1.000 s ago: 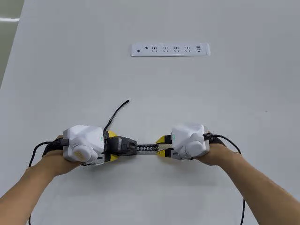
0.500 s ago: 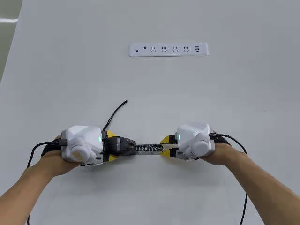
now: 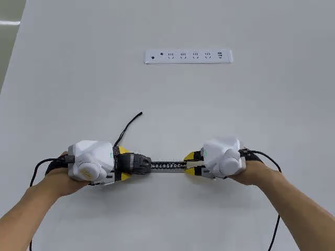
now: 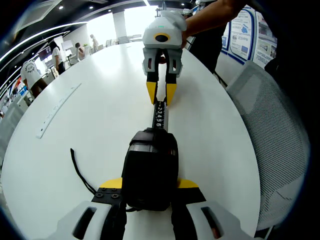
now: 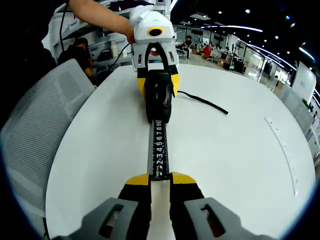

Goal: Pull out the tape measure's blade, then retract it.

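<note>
The person's hands hold both grippers low over the near edge of the white table (image 3: 261,115), facing each other along one line.

Left gripper (image 4: 150,185): its yellow-tipped jaws are clamped on the two sides of the tape measure (image 4: 150,167). The black case sits between them, with its mouth pointing away from the gripper towards the other tool. In the head view the case rests on or just above the tabletop, at the person's left of centre.

Blade (image 5: 159,147): a short length is drawn out of the case. It runs straight and flat from the case mouth to the right gripper. The blade is black with white numerals, and 2 to 9 are legible in the right gripper view. The views do not show whether it touches the table.

Right gripper (image 5: 160,179): its yellow tips are closed together on the free end of the blade, which ends between them.

A black wrist strap (image 3: 128,128) leaves the case and lies loose on the table, curving away beyond the left gripper.

Well beyond both grippers, a white power strip (image 3: 188,56) lies flat across the far part of the table, clear of all the other items.

A grey mesh chair (image 4: 280,125) stands beside the table edge. In the left gripper view, people stand in the room beyond the far end of the table.
</note>
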`<state>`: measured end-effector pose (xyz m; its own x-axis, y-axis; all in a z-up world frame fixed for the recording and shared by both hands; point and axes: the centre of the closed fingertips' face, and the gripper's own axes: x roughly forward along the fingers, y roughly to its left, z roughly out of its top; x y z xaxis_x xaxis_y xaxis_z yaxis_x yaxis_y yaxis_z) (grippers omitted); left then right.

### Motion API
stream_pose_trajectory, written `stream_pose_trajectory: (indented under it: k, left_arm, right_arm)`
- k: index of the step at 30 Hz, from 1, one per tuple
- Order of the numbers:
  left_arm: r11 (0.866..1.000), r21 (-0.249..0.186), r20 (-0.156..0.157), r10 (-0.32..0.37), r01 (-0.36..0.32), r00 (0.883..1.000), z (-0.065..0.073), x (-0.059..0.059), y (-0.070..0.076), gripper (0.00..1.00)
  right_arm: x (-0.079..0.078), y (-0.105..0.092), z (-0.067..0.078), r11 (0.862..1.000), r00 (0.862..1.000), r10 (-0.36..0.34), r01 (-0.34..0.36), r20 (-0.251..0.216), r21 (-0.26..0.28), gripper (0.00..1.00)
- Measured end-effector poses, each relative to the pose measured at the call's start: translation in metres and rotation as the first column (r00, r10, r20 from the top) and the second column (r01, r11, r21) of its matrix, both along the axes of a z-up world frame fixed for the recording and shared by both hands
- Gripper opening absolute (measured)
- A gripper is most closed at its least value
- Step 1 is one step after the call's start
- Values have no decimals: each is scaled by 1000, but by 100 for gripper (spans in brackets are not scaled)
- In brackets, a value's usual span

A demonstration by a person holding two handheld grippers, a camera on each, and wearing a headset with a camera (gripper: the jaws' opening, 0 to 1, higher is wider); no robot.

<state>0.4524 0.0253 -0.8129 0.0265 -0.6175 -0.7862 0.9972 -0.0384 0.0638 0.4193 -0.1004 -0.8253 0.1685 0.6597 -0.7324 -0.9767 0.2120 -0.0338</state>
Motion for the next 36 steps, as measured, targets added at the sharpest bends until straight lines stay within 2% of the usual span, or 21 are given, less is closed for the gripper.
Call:
stream_pose_trajectory:
  k: [1,36]
  left_arm:
    - [1000,0,0,0,0,1000,0,0,0,31]
    - [1000,4,-2,4,-4,1000,-1,0,-1,31]
  right_arm:
    - [-1,-6,0,1000,1000,-3,3,-1,-3,11]
    - [-8,-44,-1,999,1000,-18,18,4,-31,11]
